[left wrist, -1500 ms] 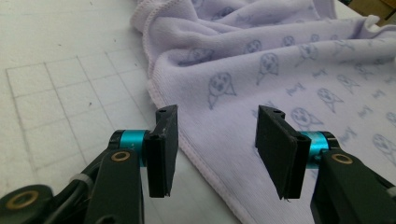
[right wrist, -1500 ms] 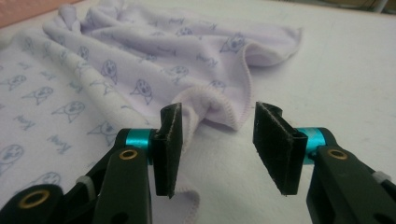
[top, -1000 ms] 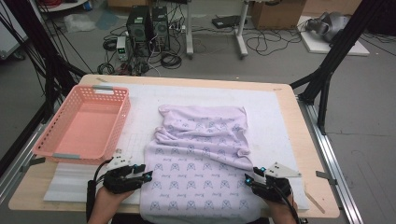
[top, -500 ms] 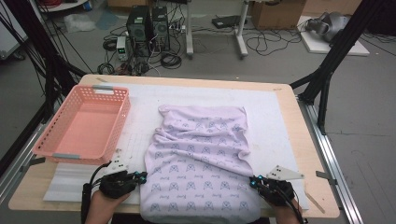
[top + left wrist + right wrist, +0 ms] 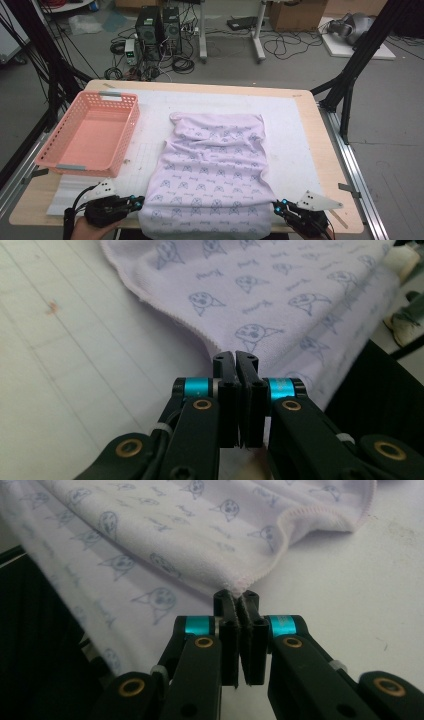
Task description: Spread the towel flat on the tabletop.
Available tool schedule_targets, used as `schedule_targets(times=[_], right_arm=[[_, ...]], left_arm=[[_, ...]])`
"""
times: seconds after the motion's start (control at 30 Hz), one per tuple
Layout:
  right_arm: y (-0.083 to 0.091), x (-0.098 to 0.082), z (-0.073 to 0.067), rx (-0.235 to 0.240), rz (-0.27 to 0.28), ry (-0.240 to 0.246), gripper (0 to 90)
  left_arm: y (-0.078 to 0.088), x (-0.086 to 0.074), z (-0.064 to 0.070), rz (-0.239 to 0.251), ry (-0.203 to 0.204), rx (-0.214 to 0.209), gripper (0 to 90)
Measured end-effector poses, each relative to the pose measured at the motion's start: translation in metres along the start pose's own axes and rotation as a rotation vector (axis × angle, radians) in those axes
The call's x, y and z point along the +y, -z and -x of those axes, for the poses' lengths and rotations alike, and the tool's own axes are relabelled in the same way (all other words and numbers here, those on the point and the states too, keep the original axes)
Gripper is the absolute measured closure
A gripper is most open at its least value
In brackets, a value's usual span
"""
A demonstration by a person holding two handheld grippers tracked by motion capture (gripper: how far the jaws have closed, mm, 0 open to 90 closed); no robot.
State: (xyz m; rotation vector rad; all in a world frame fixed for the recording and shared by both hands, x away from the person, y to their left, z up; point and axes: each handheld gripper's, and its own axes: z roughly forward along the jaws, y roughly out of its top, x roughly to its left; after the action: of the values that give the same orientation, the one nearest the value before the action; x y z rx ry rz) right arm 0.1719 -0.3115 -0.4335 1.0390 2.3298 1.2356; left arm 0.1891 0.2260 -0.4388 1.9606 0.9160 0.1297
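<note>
High view shows your lavender towel (image 5: 212,170), printed with small cat faces, lying lengthwise down the middle of the white mat (image 5: 295,130), its near edge hanging just over the near side of the counter (image 5: 330,165) and its far edge rumpled. Your left gripper (image 5: 134,201) has the towel's near left corner and your right gripper (image 5: 278,206) has the near right corner. In the left gripper view the jaws are pressed together with the towel's hem (image 5: 210,342) pinched at their tips; in the right gripper view the jaws are likewise clamped on the stitched corner (image 5: 240,582), and the cloth rises off the mat from that pinch. Both sets of jaws have just been closing, and cloth is between them.

You look to be at the start of a fold: corners taken, cloth not yet carried over. The next move likely calls for you to lift both corners together, keep the near edge taut between your hands, and bring it forward over the towel toward the far edge. Keep the two sides level, or the fold will land skewed, and mind the wrinkled far end.

Left of the towel, well apart from it, a pink plastic basket (image 5: 125,102) sits with nothing in it.
</note>
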Motion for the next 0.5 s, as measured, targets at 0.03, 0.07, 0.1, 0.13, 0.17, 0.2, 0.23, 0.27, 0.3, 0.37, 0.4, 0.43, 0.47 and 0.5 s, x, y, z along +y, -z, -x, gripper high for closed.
schedule_targets(times=[0.03,0.07,0.1,0.13,0.17,0.2,0.23,0.27,0.3,0.37,0.4,0.43,0.47,0.5], right_arm=[[0.002,-0.001,-0.002,0.005,-0.001,0.0,88.0],[0.004,-0.002,-0.002,0.005,0.003,0.003,87.8],[0.006,-0.003,-0.002,0.008,0.009,0.003,86.4],[0.006,-0.003,-0.002,0.004,0.014,0.006,81.5],[0.007,-0.003,-0.002,-0.004,0.029,-0.017,71.5],[0.008,-0.002,0.0,-0.016,0.061,-0.041,64.7],[0.009,0.0,0.002,-0.031,0.097,-0.058,64.0],[0.011,0.002,0.003,-0.031,0.128,-0.077,64.0],[0.011,0.004,0.003,-0.051,0.149,-0.083,62.8],[0.006,0.008,0.007,-0.069,0.153,-0.091,61.7],[0.0,0.011,0.007,-0.083,0.143,-0.105,59.3],[-0.006,0.014,0.008,-0.093,0.13,-0.112,57.2],[-0.013,0.018,0.01,-0.1,0.121,-0.117,53.7],[-0.021,0.021,0.011,-0.1,0.103,-0.137,49.7]], left_arm=[[0.0,-0.002,0.001,-0.01,-0.009,-0.008,87.8],[0.0,-0.003,0.002,-0.018,-0.01,-0.023,87.7],[-0.001,-0.003,0.001,-0.019,-0.008,-0.038,86.9],[-0.003,-0.002,0.001,-0.003,-0.004,-0.046,82.8],[-0.004,-0.001,0.0,0.018,0.005,-0.036,69.0],[-0.005,0.001,-0.002,0.048,0.026,-0.034,57.0],[-0.006,0.003,-0.003,0.085,0.032,-0.025,52.8],[-0.007,0.006,-0.004,0.116,0.036,-0.011,50.9],[-0.01,0.009,-0.006,0.13,0.045,-0.003,49.6],[-0.021,0.018,-0.011,0.136,0.062,0.028,48.6],[-0.028,0.022,-0.015,0.127,0.073,0.045,48.2],[-0.037,0.027,-0.018,0.107,0.076,0.068,48.1],[-0.046,0.032,-0.022,0.085,0.082,0.083,47.3],[-0.055,0.036,-0.025,0.058,0.096,0.096,46.8]])
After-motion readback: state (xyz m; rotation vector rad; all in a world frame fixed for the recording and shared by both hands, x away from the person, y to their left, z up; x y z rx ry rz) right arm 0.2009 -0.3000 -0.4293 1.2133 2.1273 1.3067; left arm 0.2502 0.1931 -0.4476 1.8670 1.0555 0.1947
